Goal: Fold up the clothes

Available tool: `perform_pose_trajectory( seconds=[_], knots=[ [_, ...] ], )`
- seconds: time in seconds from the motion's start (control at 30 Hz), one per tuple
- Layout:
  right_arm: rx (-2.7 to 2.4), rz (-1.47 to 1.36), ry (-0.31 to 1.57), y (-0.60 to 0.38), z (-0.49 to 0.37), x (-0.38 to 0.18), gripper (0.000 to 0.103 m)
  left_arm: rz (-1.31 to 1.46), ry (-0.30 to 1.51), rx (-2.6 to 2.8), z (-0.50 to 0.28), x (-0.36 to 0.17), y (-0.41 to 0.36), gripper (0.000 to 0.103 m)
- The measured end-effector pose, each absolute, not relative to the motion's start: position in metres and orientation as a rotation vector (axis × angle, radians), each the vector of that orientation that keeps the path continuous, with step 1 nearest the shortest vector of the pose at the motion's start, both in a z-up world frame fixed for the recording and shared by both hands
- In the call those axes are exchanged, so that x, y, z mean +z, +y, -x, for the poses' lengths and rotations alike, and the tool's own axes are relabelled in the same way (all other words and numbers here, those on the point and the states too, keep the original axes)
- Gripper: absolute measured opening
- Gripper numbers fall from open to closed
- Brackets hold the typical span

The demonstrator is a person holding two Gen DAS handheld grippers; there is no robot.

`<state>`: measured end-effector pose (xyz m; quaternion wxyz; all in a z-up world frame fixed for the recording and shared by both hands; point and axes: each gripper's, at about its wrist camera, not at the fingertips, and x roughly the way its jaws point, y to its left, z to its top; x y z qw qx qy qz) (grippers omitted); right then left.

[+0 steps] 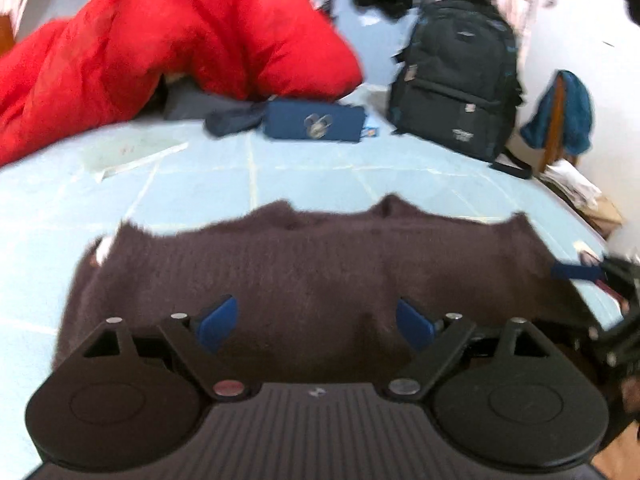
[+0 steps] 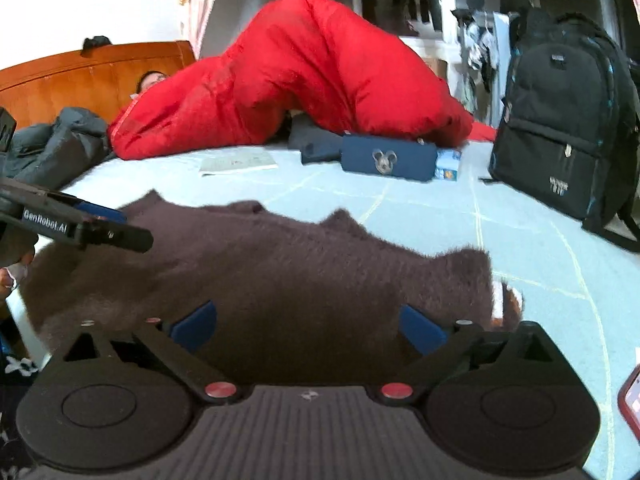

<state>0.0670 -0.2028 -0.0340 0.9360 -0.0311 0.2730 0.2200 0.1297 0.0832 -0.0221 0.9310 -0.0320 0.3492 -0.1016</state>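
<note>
2 tongs, both spread wide with nothing between the blue pads. Left tongs [image 1: 316,326] hover low over the near part of the sweater [image 1: 320,264]; right tongs [image 2: 308,328] do the same in the right wrist view, above the same sweater [image 2: 280,276]. Each tool aims forward across the bed, roughly level with it.

Sweater: dark brown, fuzzy long-pile knit, lying flat on the pale blue bed sheet [image 1: 240,176] near its front edge. Long axis runs left-right across both views; far edge is wavy with a few raised bumps. A small white tag shows at one side edge.

In the left wrist view the right tool pokes in at the right border, blue pad at the sweater's edge. In the right wrist view the left tool enters from the left, over the sweater's left part.

Sheet has thin pale grid lines. Farther back: flat navy pouch [image 2: 388,160] with a mouse-head emblem, black nylon backpack [image 2: 560,128] standing upright, puffy red quilted mass [image 2: 304,80], thin white booklet [image 2: 240,162]. Wooden headboard [image 2: 80,76] at far left.
</note>
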Motion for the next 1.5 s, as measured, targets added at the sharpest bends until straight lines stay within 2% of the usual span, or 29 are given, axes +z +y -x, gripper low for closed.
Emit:
perform_pose_trajectory(
  seconds=[0.13,0.63,0.93,1.1,1.5],
  knots=[
    [0.416,0.005,0.641,-0.214,-0.077,-0.054,0.103,0.136,0.764,-0.091,-0.140,-0.049,0.104,0.088],
    [0.421,-0.003,0.638,-0.215,-0.080,-0.060,0.103,0.199,0.777,0.073,-0.139,-0.035,0.121,0.093],
    [0.389,0.035,0.601,-0.208,-0.084,-0.029,0.103,0.165,0.796,0.021,-0.140,-0.042,0.111,0.096],
    [0.362,-0.003,0.705,-0.208,-0.099,-0.048,0.103,0.168,0.794,0.019,-0.137,-0.036,0.112,0.097],
    [0.350,0.035,0.684,-0.204,-0.095,-0.055,0.103,0.110,0.790,-0.014,-0.132,-0.030,0.098,0.097]
  ],
)
